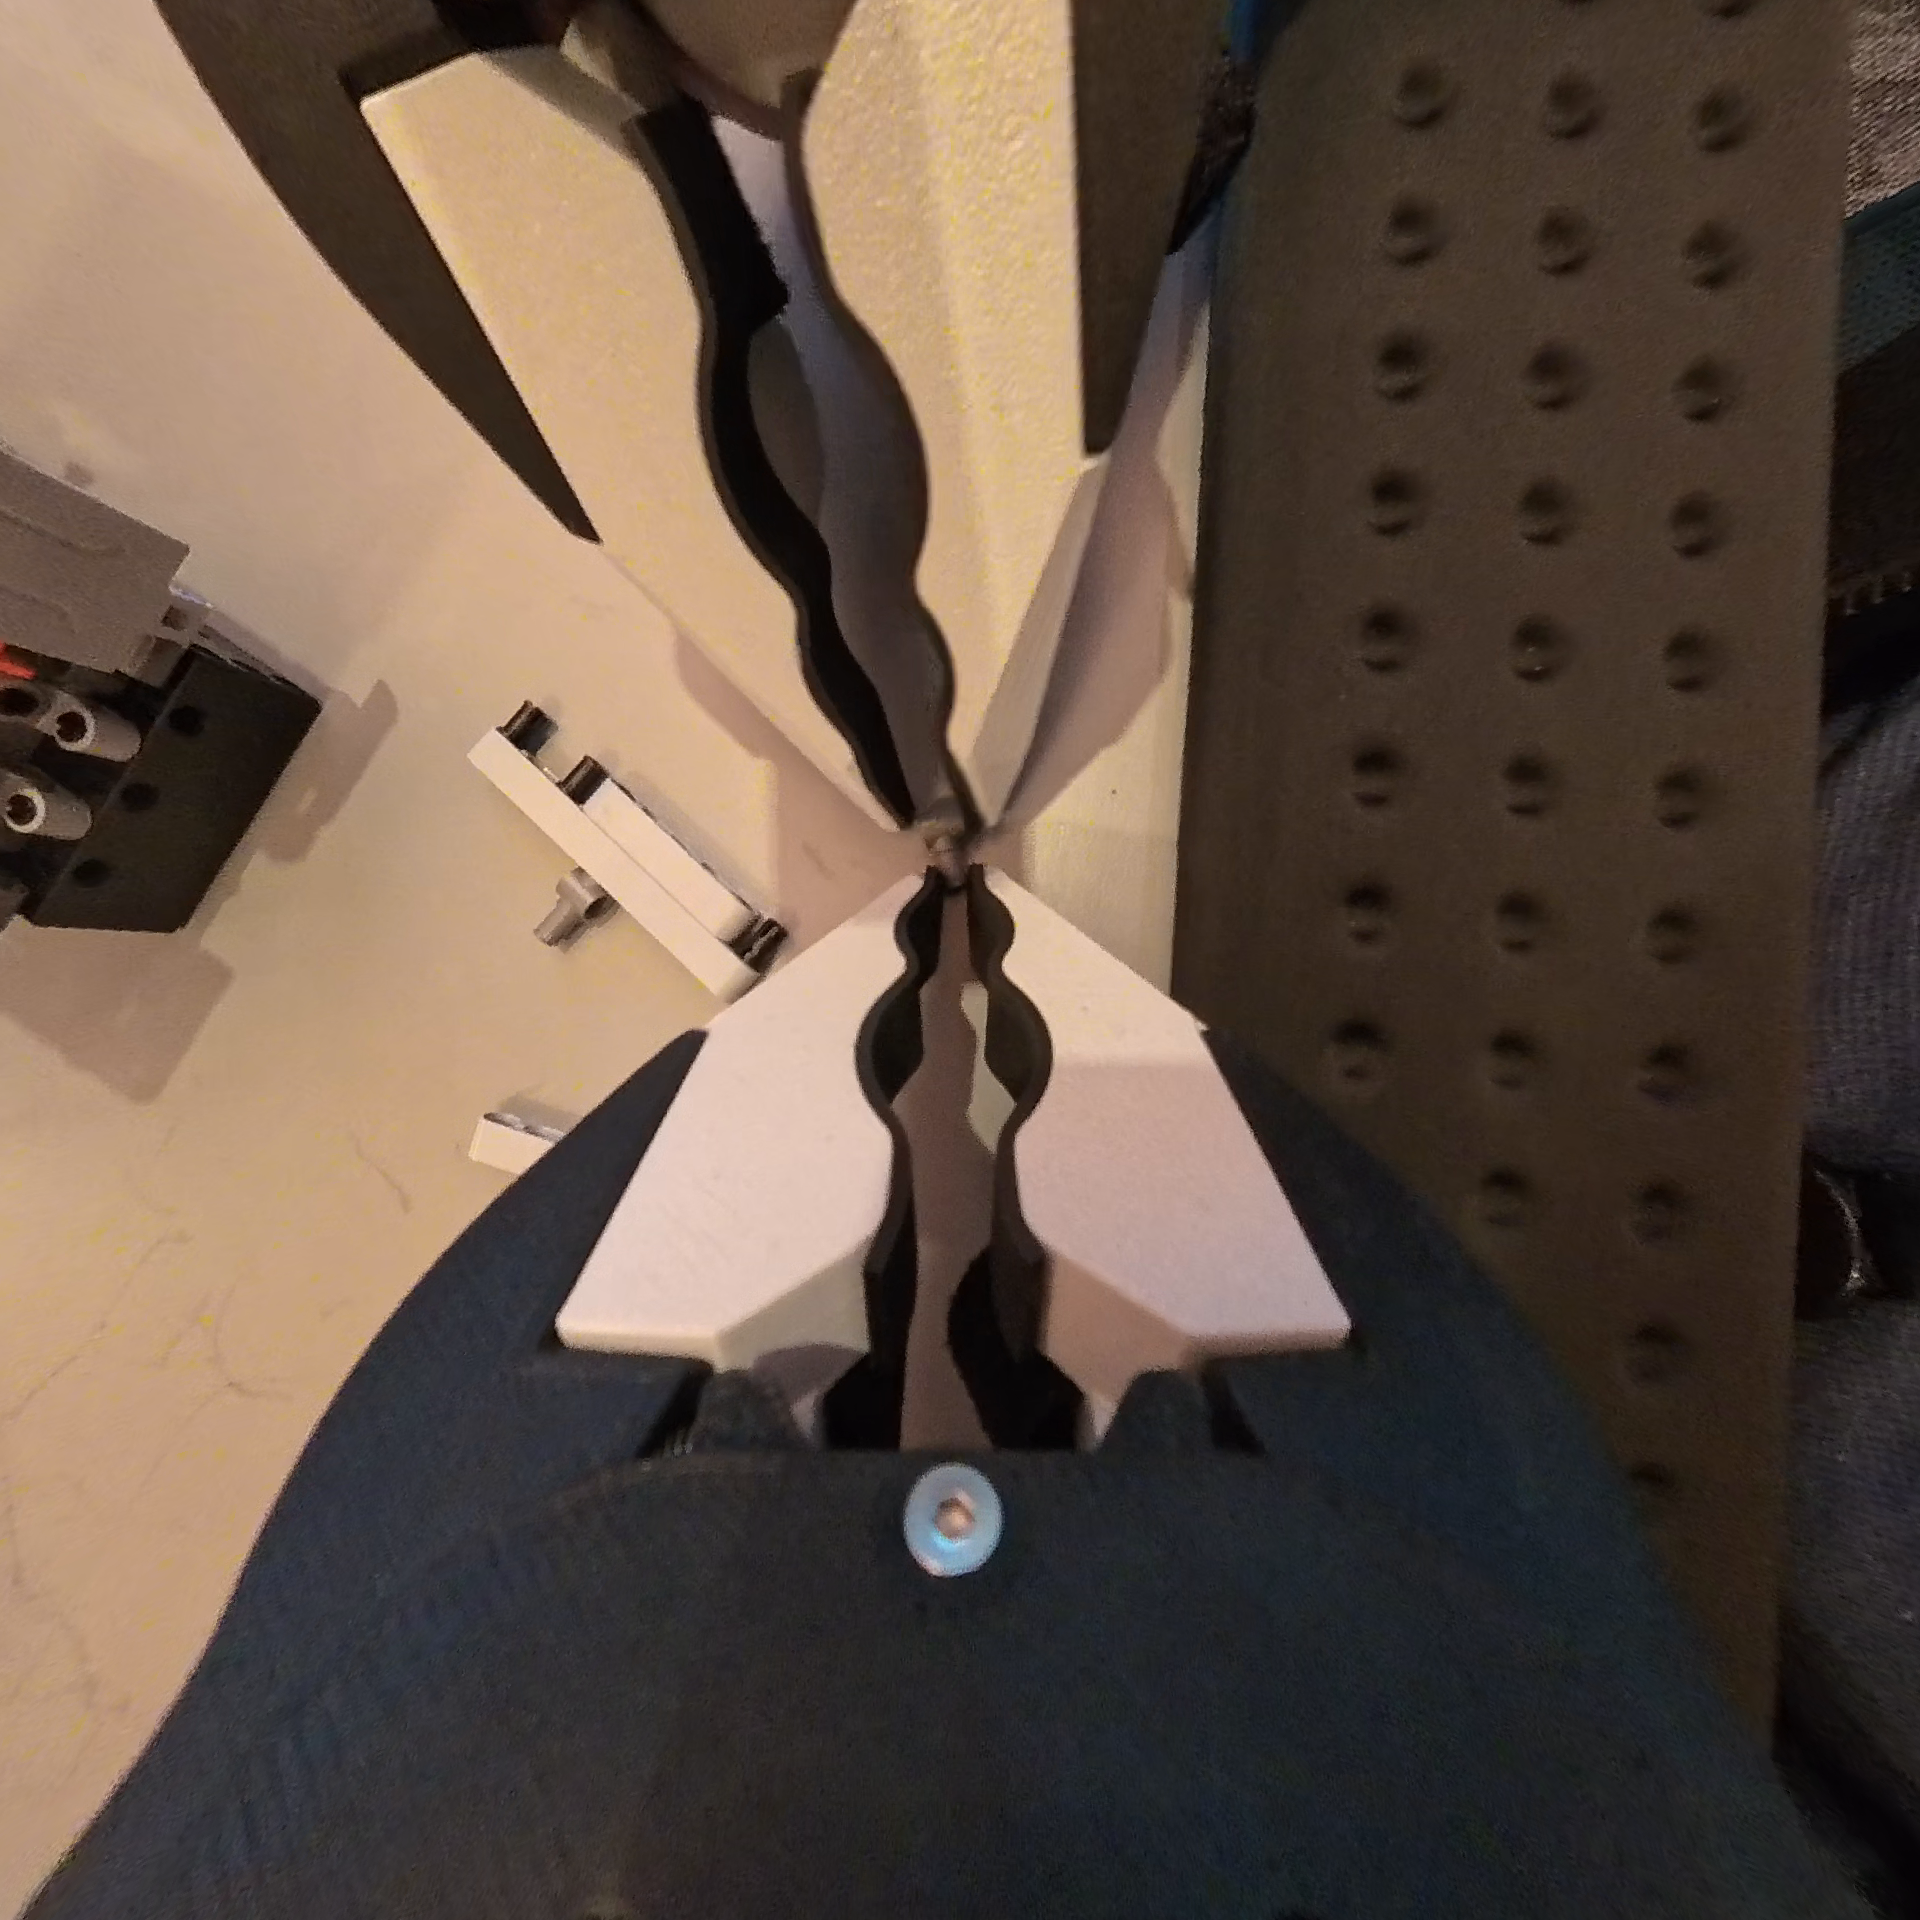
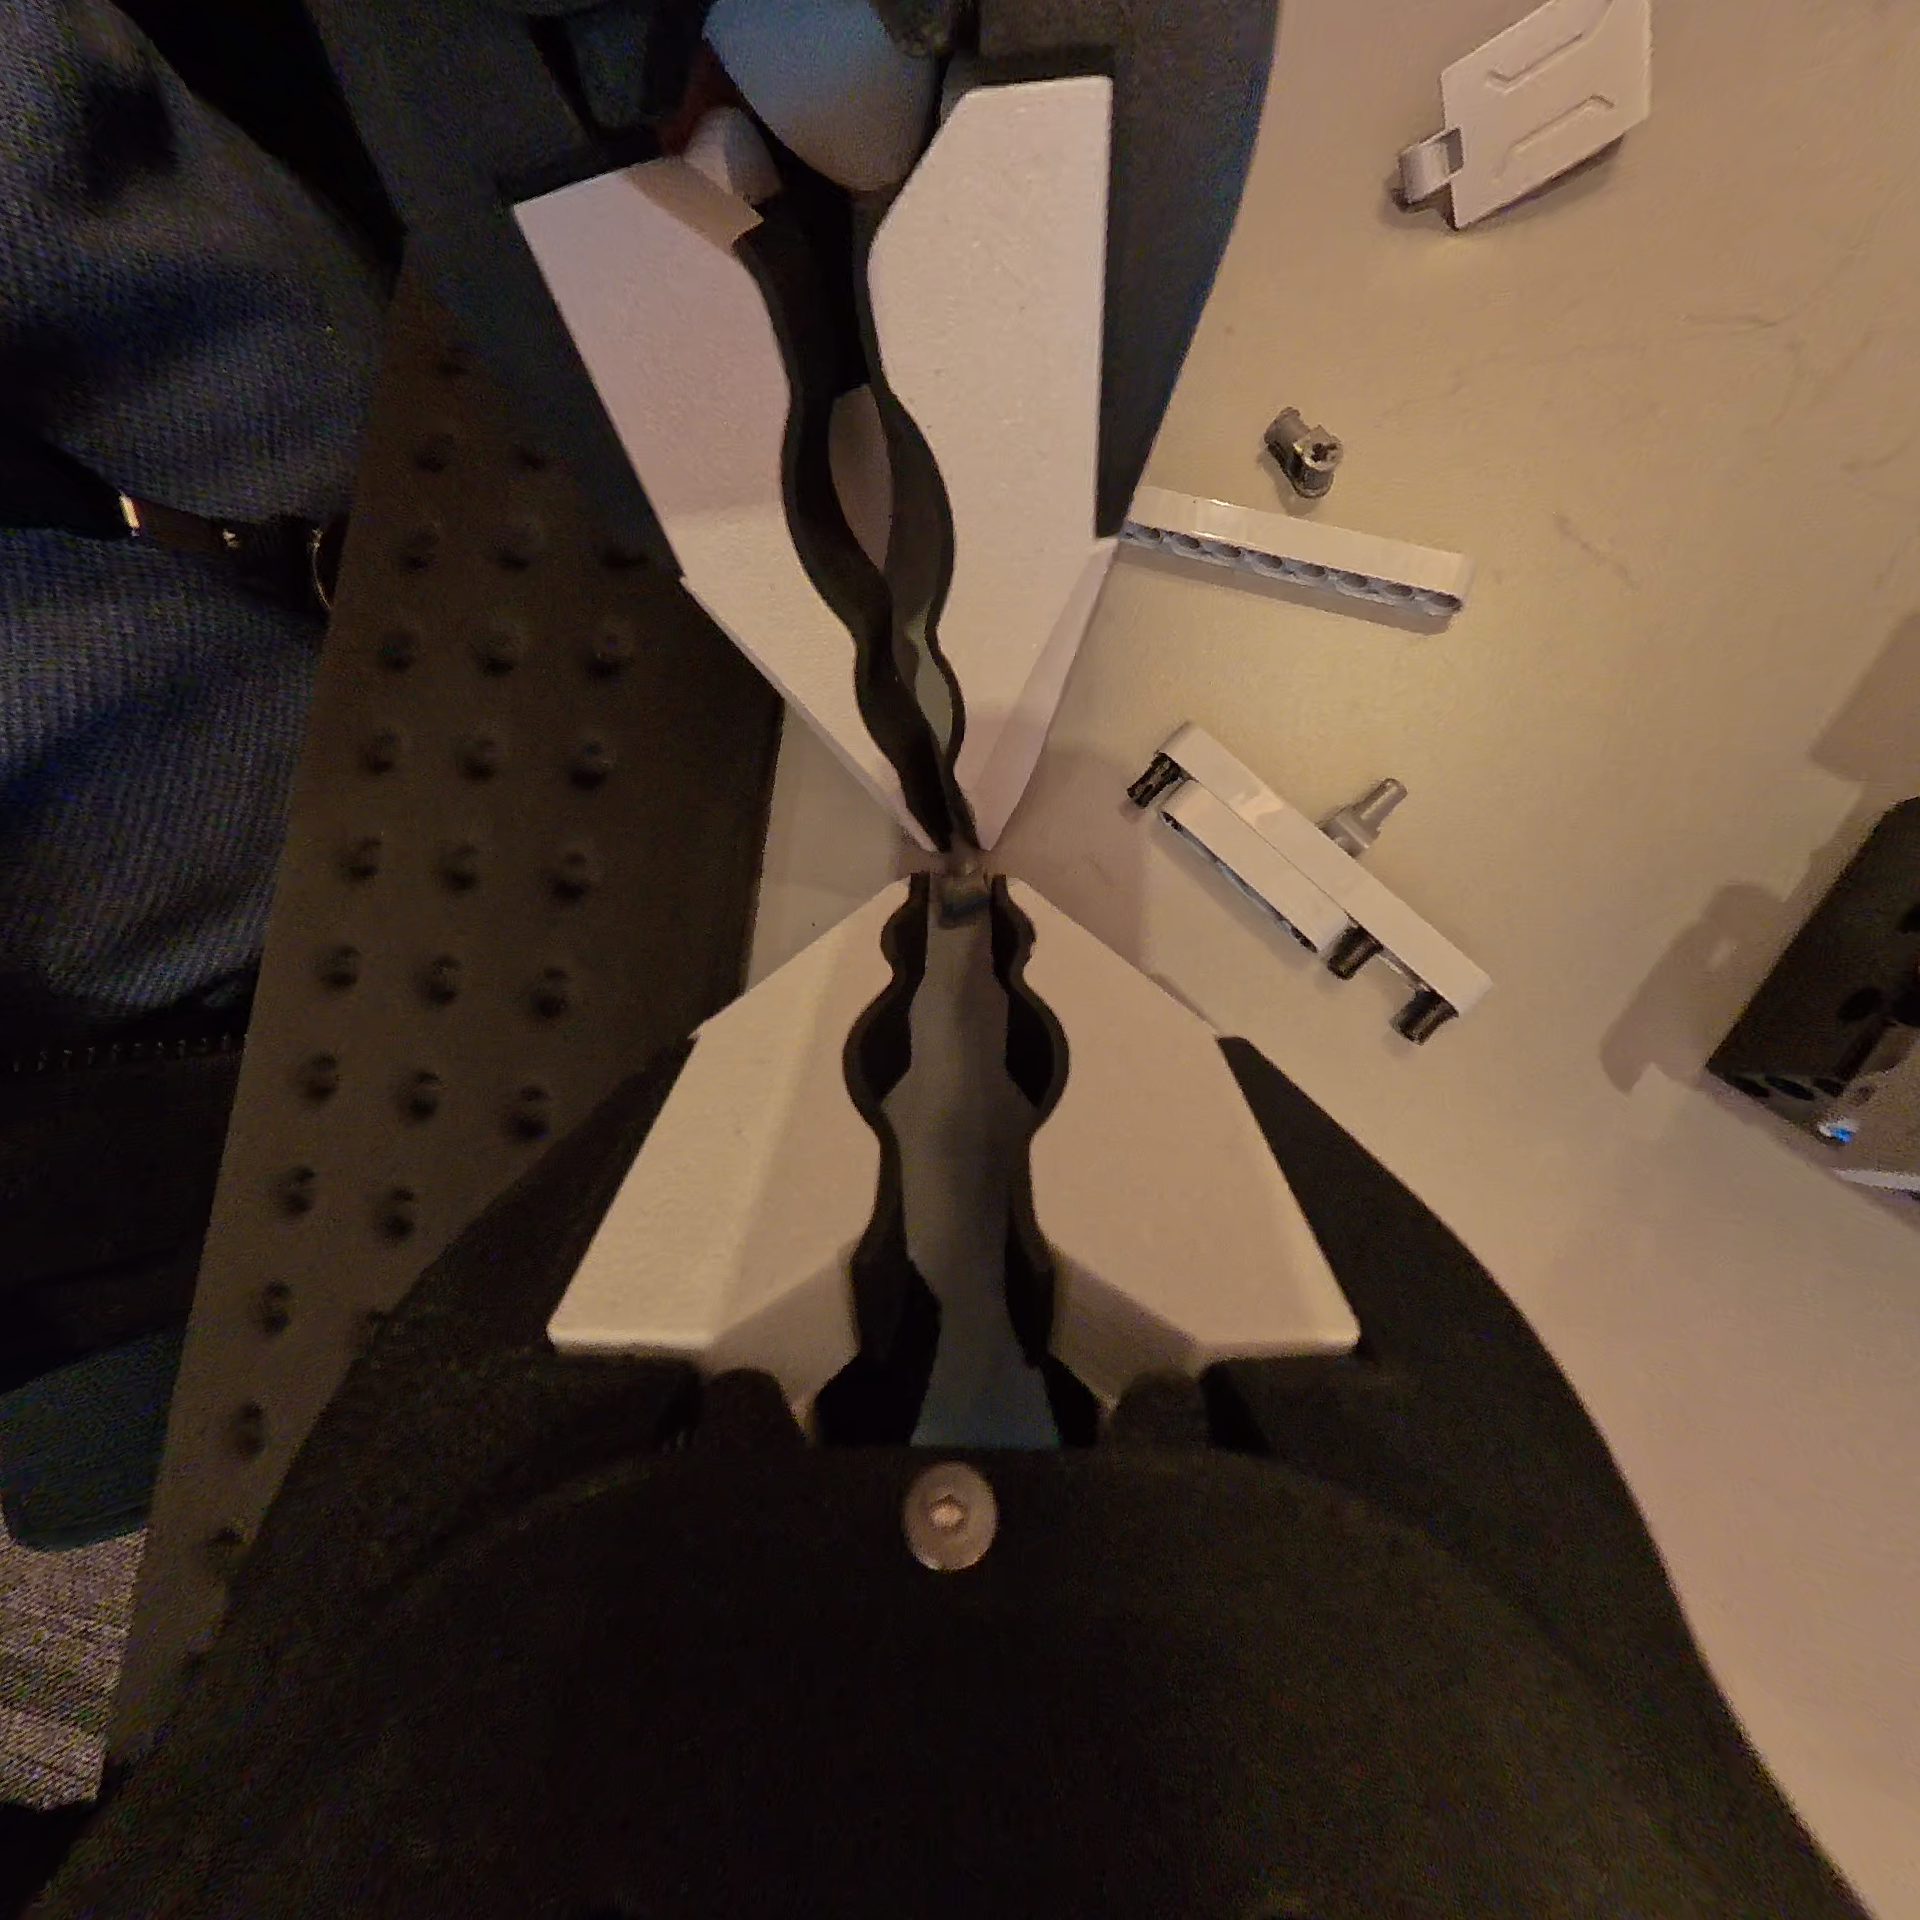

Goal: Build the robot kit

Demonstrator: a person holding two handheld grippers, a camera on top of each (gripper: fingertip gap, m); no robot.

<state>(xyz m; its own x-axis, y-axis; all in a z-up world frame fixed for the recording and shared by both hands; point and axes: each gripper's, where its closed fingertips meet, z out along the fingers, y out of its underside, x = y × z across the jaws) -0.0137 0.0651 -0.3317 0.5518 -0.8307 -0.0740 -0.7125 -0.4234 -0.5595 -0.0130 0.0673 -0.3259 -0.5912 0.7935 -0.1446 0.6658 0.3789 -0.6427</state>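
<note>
My left gripper (image 1: 948,881) and my right gripper (image 2: 958,885) meet tip to tip above a cream table (image 1: 208,1351). A small grey pin (image 2: 961,899) sits pinched in the right gripper's fingertips; it also shows in the left wrist view (image 1: 943,840). Its far end reaches into the left gripper's nearly closed tips. In the left wrist view the right gripper (image 1: 938,816) comes in from the top; in the right wrist view the left gripper (image 2: 951,831) does the same. Most of the pin is hidden by the fingers.
A black studded strip (image 1: 1507,727) (image 2: 468,831) runs along the table edge beside a person's clothing. White beams joined by black pins (image 1: 623,852) (image 2: 1309,883), a loose grey pin (image 1: 569,914), a long white beam (image 2: 1299,566), a grey connector (image 2: 1304,457), a white panel (image 2: 1538,114) and a black block (image 1: 104,769) (image 2: 1829,997) lie nearby. The grippers are tip to tip, or close to it. Left tips and right tips are each some 15 cm from the black block (image 1: 104,769).
</note>
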